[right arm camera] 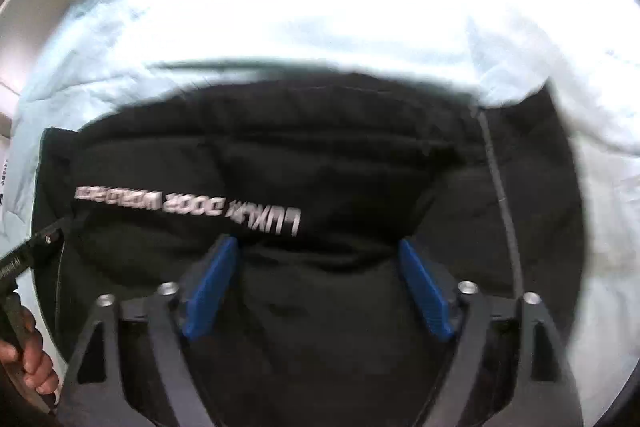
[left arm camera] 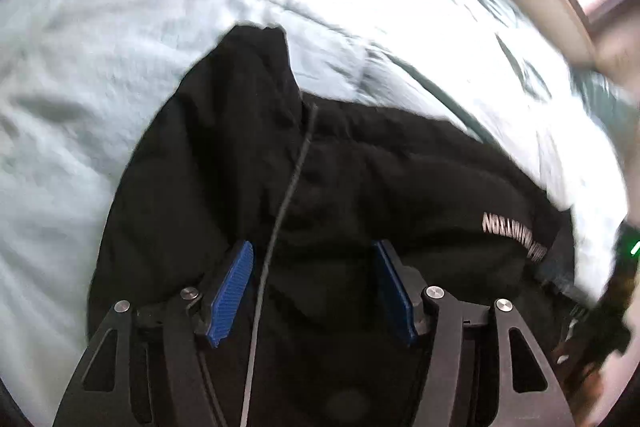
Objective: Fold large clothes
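A black hoodie (left arm camera: 320, 187) is seen spread over a pale blue bedsheet (left arm camera: 100, 47) on a bed. The left hand-held gripper (left arm camera: 314, 259) is held released above the hoodie, a grey drawstring (left arm camera: 280, 211) running between its blue pads. The right hand-held gripper (right arm camera: 320, 255) is likewise released over the hoodie, just below its white lettering (right arm camera: 188, 205), nothing being pinched.

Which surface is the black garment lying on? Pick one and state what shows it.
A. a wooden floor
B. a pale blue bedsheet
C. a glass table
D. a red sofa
B: the black garment lies spread on a wrinkled pale blue bedsheet that surrounds it in both wrist views.
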### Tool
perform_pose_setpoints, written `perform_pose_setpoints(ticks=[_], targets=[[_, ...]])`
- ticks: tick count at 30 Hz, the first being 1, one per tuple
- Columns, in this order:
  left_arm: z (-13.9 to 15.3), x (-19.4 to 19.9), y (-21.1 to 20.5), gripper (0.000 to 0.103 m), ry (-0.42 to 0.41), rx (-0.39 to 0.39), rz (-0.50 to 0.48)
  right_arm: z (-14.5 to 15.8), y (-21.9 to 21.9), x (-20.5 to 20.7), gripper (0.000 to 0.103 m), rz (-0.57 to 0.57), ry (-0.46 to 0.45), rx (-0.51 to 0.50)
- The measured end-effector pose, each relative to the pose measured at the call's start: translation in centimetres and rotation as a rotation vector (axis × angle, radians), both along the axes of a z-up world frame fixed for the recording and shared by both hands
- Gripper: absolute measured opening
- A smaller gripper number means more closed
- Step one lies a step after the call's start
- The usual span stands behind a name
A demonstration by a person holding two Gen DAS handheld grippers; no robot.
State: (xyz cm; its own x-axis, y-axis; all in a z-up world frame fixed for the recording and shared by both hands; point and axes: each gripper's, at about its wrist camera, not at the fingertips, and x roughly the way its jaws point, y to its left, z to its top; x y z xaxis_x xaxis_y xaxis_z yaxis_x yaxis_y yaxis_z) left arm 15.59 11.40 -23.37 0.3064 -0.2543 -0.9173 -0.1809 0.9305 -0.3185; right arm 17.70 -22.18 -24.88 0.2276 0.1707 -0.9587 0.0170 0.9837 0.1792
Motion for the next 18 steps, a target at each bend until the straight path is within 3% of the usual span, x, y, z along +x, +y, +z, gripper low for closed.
perform_pose_setpoints(ticks=[3,8,13,18], targets=[[-0.6,1.1,-0.2,0.064,0.015,0.029,-0.022,-0.1,0.0,0.2,0.094,0.002,-0.011,-0.01],[2.6,-0.2,-1.9,0.064,-0.031,0.157,-0.133,1.6,0.0,-0.7,0.092,-0.028,-0.007,-0.017],[10.0,-5.4,-3.9,0.064,-0.165,0.251,-0.268,8.9,1.2,-6.0,0.091,-0.04,-0.112,-0.034],[17.8,-10.3,-4.9,0.064,-0.314,0.299,-0.302,15.7,2.4,-10.9,0.091,-0.029,-0.195,-0.071]])
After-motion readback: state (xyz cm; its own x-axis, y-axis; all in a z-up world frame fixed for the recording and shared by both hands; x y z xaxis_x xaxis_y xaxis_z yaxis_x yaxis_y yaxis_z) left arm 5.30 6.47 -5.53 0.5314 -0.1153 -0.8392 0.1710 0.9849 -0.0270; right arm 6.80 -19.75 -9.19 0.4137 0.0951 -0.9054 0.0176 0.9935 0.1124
